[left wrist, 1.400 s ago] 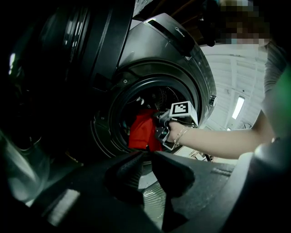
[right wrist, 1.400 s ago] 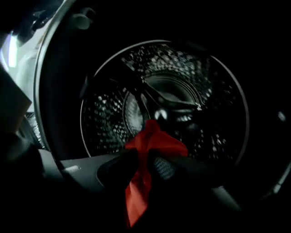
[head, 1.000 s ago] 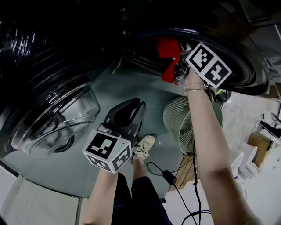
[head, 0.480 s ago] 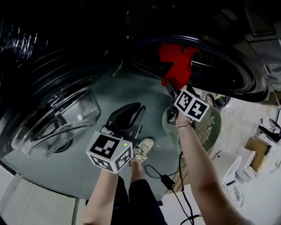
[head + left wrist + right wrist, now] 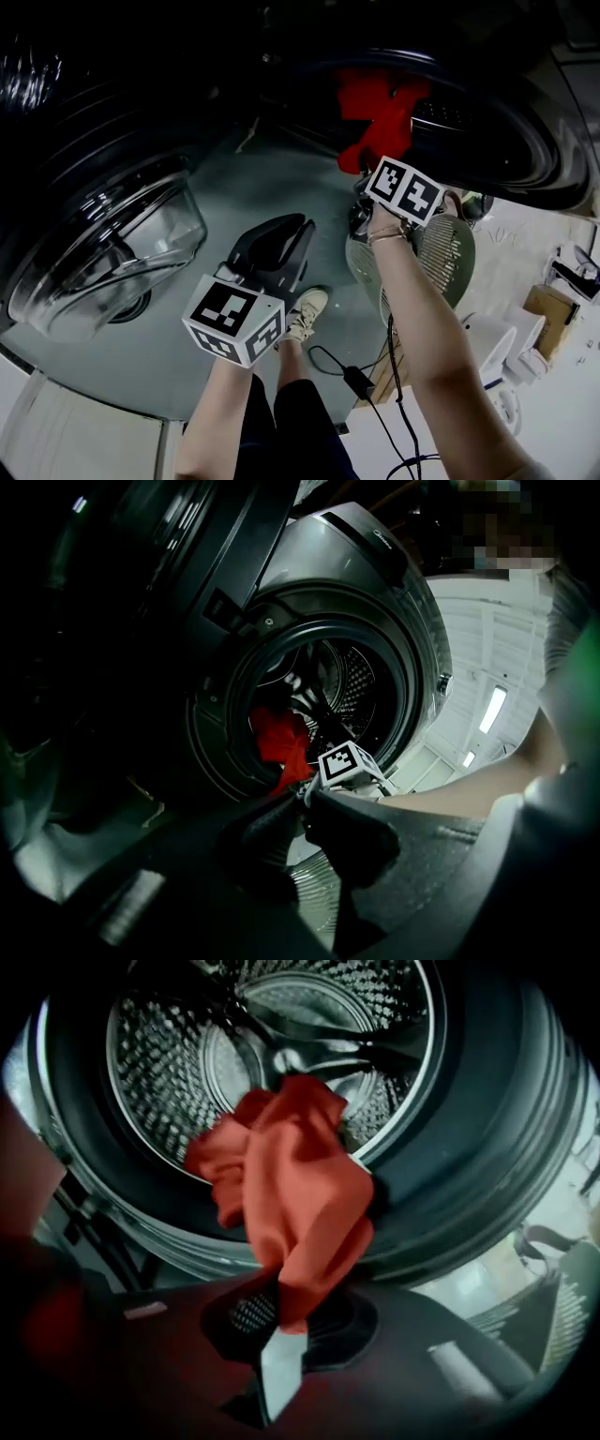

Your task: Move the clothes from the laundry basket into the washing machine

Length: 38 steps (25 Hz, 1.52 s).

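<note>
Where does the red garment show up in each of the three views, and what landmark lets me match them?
Head view: red garment upper centre-right, hanging over the door opening edge.
Left gripper view: just left of centre, at the opening's lower rim.
Right gripper view: dead centre, draped outward.
Shared landmark: the washing machine's round door opening.

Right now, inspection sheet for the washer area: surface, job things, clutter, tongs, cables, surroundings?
Surface: grey floor, dim.
Job's things: red cloth draped over the washing machine rim, half out; laundry basket below, contents unseen.
Clutter: brown box at right.
Grippers: right gripper tongs have just been closing, on the cloth's hanging tip; left gripper shut, empty.
Cables: black cable with adapter on floor.
Surroundings: open glass door at left; person's shoe.
</note>
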Available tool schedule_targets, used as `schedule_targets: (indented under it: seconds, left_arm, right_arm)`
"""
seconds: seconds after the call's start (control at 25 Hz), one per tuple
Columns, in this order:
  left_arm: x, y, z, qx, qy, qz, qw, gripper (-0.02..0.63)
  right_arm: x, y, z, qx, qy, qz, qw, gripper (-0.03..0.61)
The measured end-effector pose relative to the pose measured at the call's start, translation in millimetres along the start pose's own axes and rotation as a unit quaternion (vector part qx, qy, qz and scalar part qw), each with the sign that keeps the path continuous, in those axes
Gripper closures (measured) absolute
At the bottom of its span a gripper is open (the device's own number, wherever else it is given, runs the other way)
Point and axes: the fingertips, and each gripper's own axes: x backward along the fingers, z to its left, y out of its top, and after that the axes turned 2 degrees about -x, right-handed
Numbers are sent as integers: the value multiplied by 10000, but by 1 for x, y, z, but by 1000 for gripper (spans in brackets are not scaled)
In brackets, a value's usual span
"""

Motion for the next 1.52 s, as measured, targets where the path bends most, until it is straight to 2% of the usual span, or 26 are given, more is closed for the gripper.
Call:
schedule_targets:
  seconds: [0.04,0.2,0.28,0.4,0.6,0.64,0.68,0.72,0.8,0.84,1.0,1.08,1.32,1.44,1.52]
  left_arm:
    - [0,0,0,2,-2,-8,10000,560]
    - [3,4,-1,-10,-14,-56,10000,560]
    - [4,7,-1,-20,-16,-78,10000,562]
    - [4,11,-3,-28,-18,-118,9999,565]
    - [3,14,-7,-65,-58,-122,9999,572]
    - [2,13,-8,-71,-59,-101,9999,572]
    - [2,12,-9,-79,-59,-68,9999,572]
    - [1,11,-9,-90,-59,-30,9999,572]
    - [1,11,-10,-113,-67,10,9999,572]
    - [2,11,-10,-117,-74,10,9999,572]
    - [2,13,-11,-126,-92,-11,9999,572]
    - [1,12,-12,-141,-90,12,9999,572]
    - [4,16,-20,-242,-99,92,9996,572]
    - [9,24,-30,-342,-144,122,9992,572]
    - [16,31,-39,-399,-149,161,9990,572]
  right_arm:
    - [3,2,6,11,89,-43,10000,523]
    - [23,21,38,92,692,-484,9964,525]
    - [40,49,57,275,1023,-1053,9888,525]
    - [59,102,71,396,1194,-1908,9735,525]
    - [80,178,79,-47,1300,-2843,9499,520]
    - [80,186,80,-128,1289,-2909,9479,484]
    - [78,190,79,-205,1266,-2872,9492,402]
    - [72,188,79,-298,1240,-2731,9535,281]
    - [56,175,74,-514,1137,-2297,9652,88]
    - [51,166,71,-583,1049,-2121,9699,44]
    - [47,145,58,-568,732,-1929,9768,-21]
    - [49,139,56,-534,706,-1864,9785,-31]
    - [74,119,55,-631,774,-1743,9796,-31]
    - [98,106,65,-504,943,-1658,9803,-25]
    - [121,97,73,-446,1090,-1576,9804,24]
